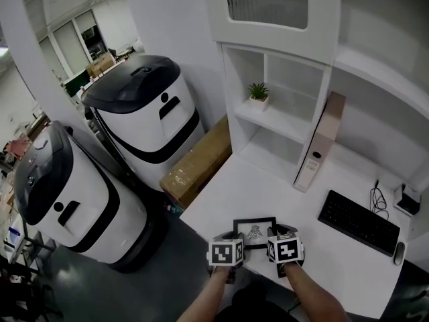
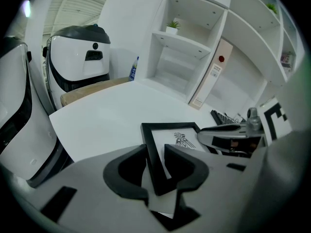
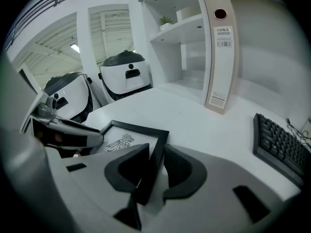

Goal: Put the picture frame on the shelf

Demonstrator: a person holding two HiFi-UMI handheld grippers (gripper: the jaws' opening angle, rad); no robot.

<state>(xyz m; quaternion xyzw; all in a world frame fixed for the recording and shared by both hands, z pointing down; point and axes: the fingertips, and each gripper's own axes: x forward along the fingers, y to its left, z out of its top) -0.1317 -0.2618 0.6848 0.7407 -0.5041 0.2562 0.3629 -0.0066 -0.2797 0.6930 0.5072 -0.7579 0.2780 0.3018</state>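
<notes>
A black picture frame (image 1: 255, 232) with a small bird-like drawing lies at the near edge of the white desk (image 1: 268, 180). My left gripper (image 1: 235, 238) is shut on its left edge, and in the left gripper view that edge (image 2: 151, 147) sits pinched between the two pads (image 2: 155, 155). My right gripper (image 1: 274, 237) is shut on its right edge, and the right gripper view shows the frame's rim (image 3: 158, 152) between the pads (image 3: 156, 160). The white shelf unit (image 1: 275, 123) stands at the back of the desk, beyond the frame.
A small potted plant (image 1: 258, 92) sits on the upper shelf board. A tall binder (image 1: 320, 143) leans beside the shelf unit. A black keyboard (image 1: 358, 221) and a mouse (image 1: 400, 252) lie to the right. Two white machines (image 1: 147, 113) and a cardboard box (image 1: 198, 159) stand left of the desk.
</notes>
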